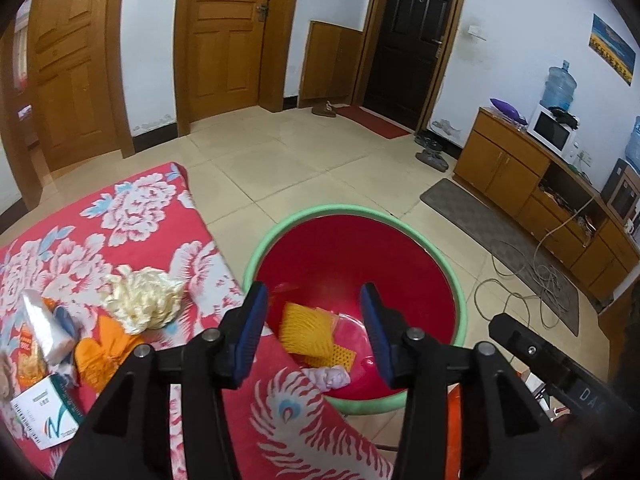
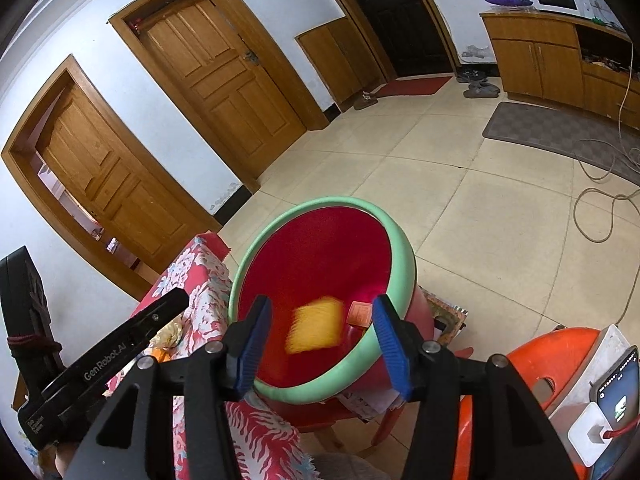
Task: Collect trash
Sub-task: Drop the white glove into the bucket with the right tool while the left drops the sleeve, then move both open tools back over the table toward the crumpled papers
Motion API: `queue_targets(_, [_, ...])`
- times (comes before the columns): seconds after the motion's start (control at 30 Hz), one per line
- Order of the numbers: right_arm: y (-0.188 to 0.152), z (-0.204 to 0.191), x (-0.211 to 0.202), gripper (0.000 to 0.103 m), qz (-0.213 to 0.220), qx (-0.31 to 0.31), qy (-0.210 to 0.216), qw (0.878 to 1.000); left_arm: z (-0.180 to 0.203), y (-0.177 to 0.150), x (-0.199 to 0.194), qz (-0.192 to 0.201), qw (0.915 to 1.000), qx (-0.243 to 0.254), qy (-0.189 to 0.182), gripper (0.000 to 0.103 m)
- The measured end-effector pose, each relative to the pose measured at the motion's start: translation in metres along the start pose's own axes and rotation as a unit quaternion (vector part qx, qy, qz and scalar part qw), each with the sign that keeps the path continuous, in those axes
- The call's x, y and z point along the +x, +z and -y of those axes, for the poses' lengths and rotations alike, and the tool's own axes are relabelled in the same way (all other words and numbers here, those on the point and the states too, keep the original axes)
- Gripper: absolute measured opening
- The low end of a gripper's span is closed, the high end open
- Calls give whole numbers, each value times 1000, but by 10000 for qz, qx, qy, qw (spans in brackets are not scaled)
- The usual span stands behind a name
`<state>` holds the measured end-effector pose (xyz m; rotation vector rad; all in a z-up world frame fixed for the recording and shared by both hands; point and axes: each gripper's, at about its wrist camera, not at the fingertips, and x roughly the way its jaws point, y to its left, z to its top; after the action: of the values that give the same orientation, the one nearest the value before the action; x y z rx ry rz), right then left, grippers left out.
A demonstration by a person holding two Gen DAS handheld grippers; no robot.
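Note:
A red basin with a green rim (image 1: 280, 236) stands beside the table; it also shows in the right wrist view (image 2: 400, 248). Inside lie a yellow mesh piece (image 1: 308, 332), a pale crumpled wad (image 1: 330, 376) and a red wrapper (image 2: 360, 314). The yellow piece (image 2: 316, 330) looks motion-blurred in the right wrist view. My left gripper (image 1: 314, 332) is open and empty above the basin. My right gripper (image 2: 320, 344) is open and empty over the basin's near rim. On the table lie a cream crumpled wad (image 1: 144, 300), orange wrappers (image 1: 100, 350), a silver packet (image 1: 44, 324) and a white box (image 1: 46, 416).
The table has a red floral cloth (image 1: 132, 216). An orange plastic chair (image 2: 552, 364) with a phone and charger stands at right. Cables (image 1: 532, 280) and a grey mat lie on the tiled floor. A wooden cabinet (image 1: 520, 176) lines the right wall.

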<state>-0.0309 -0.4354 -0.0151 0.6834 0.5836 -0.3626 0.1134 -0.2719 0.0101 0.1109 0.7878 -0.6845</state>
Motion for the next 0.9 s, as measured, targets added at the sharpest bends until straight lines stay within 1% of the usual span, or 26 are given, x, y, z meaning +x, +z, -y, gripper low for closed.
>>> queue_targets(0.13, [-1, -8, -7, 61, 2, -90, 86, 9999, -5, -3, -14, 68, 9999, 5, 75, 53])
queue_targets(0.23, [-2, -15, -13, 67, 5, -202, 175, 9996, -8, -6, -28, 147, 9998, -19, 157, 58])
queue_targets(0.3, [-4, -21, -18, 69, 9, -285, 222, 9993, -12, -8, -36, 182, 9996, -63, 228, 59])
queue_targets(0.37, [-8, -28, -22, 73, 1, -373, 282, 9989, -18, -11, -46, 211, 9992, -128, 321, 60])
queue_targets(0.4, [-9, -32, -24, 74, -32, -422, 324, 9986, -21, -13, -50, 227, 9989, -163, 367, 61])
queue_targets(0.5, [-13, -41, -28, 79, -112, -538, 403, 9977, -32, -19, -66, 302, 9978, -234, 537, 68])
queue_targets(0.57, [-16, -49, -30, 85, -131, -631, 428, 9970, -40, -22, -77, 371, 9965, -272, 702, 70])
queue_targets(0.73, [-24, -70, -32, 89, -242, -860, 544, 9945, -67, -29, -100, 456, 9926, -476, 1017, 72])
queue_targets(0.9, [-34, -98, -33, 90, -381, -1256, 674, 9890, -101, -38, -121, 514, 9865, -735, 1372, 74])
